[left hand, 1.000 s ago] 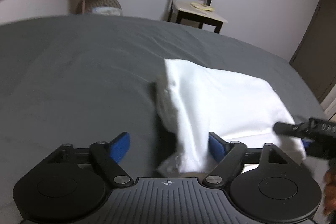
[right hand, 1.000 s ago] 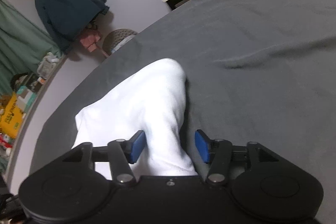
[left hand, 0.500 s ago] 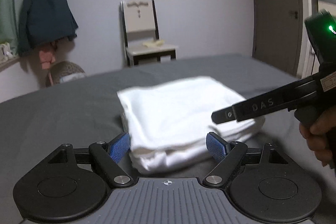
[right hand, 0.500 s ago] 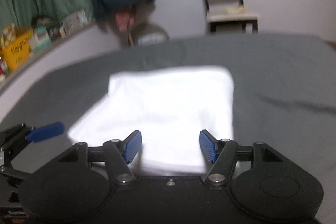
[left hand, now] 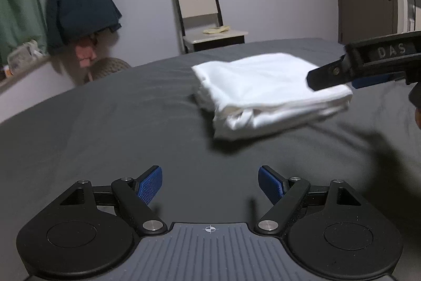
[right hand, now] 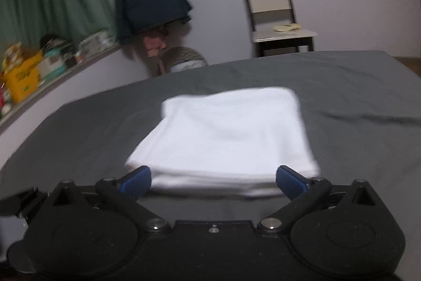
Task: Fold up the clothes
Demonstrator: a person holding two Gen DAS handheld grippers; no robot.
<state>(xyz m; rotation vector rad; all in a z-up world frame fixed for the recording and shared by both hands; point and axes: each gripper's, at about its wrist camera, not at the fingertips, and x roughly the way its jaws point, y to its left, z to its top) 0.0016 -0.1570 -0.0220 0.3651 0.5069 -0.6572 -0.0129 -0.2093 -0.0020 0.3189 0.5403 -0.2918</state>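
Bed sheet (left hand: 105,128) bare and flat left of cloth (left hand: 265,94): wide open lane there. Bare sheet also between left gripper (left hand: 209,185) and cloth's near edge. Right gripper (right hand: 213,182), jaws opening, sits just at cloth's near edge, nothing pinched; its finger crosses cloth's right corner in left view. Sheet right of cloth free, low wrinkle (right hand: 368,117) only. Chair (left hand: 204,17), coat (left hand: 79,7), basket (right hand: 185,59), cluttered ledge (right hand: 39,67) stand past bed's far edge, probably clear of it.

A bed (left hand: 105,128) covered in a dark grey sheet carried the things. A white garment (left hand: 265,91), folded into a thick, roughly square stack, lay flat on it. The sheet showed shallow creases beside the stack.
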